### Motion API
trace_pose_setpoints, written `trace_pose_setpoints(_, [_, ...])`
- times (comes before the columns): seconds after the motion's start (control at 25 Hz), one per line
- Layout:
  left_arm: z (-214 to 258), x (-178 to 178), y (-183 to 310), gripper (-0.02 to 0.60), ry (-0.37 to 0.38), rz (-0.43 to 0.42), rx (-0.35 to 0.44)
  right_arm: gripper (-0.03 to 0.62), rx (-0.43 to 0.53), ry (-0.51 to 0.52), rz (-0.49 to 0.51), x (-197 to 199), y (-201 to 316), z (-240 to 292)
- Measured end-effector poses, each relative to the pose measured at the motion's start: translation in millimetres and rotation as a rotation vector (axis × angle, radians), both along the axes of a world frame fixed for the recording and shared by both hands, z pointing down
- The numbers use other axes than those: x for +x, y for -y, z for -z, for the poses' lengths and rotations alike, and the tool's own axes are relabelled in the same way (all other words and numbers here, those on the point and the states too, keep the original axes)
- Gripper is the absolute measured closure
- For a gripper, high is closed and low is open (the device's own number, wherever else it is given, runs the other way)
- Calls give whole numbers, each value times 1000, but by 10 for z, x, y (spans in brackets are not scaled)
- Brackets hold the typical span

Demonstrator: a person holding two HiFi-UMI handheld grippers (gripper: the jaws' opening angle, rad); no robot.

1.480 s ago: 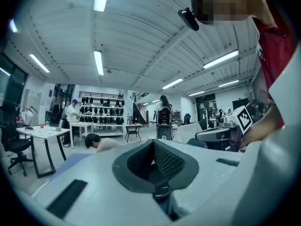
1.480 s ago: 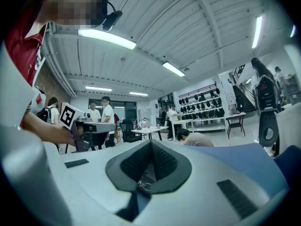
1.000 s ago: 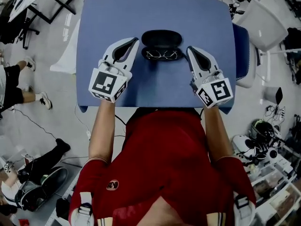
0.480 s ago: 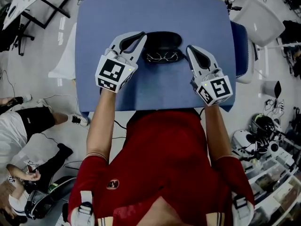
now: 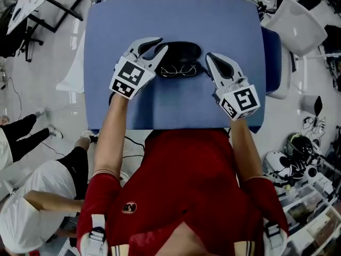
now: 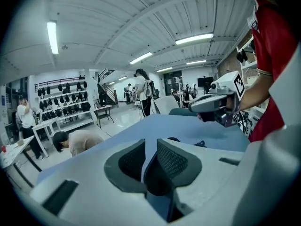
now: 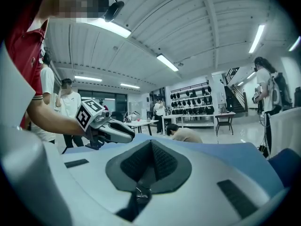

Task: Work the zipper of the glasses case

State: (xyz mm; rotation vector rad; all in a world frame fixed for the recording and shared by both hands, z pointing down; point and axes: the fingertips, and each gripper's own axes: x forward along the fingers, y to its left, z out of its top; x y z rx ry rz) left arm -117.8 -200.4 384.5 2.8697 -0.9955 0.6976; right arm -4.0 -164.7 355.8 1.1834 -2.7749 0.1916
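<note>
The black glasses case (image 5: 181, 49) lies open on the middle of the blue table (image 5: 176, 15), with a pair of glasses (image 5: 178, 70) in its near half. My left gripper (image 5: 159, 44) has its tips at the case's left end; its jaws are opening, and a narrow gap with nothing in it shows between the pads (image 6: 171, 160). In the left gripper view a dark edge of the case (image 6: 173, 139) peeks over the jaws. My right gripper (image 5: 209, 58) sits just right of the case, shut, with its pads (image 7: 160, 161) pressed together on nothing.
The table's near edge (image 5: 176, 126) runs along the person's body. A white bin (image 5: 298, 20) stands off the far right corner. People (image 5: 32, 207) sit and crouch on the floor at the left. Gear clutters the floor at the right (image 5: 298, 159).
My left gripper has moved forward and right to the case's left end, and its jaws have parted. The right gripper has shifted slightly left toward the case.
</note>
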Motion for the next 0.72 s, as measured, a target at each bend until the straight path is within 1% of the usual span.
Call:
trace_pose_setpoints(0.2, [-168,120,66,486,104,-71,-45,599,0,2,23,52,35,1])
trace_pose_setpoints(0.4, [-348,241,101,464,218,-166,-98,599,-11,1,29,95,43,-13])
trace_pose_setpoints(0.64, [-595,327,149,456,340,-259,-165,599,-21,9,31,137,75,-67])
trace_pose_setpoints(0.72, [-703,331,151,454,369,-287,-185,599,-22,12,32,137,82,-97])
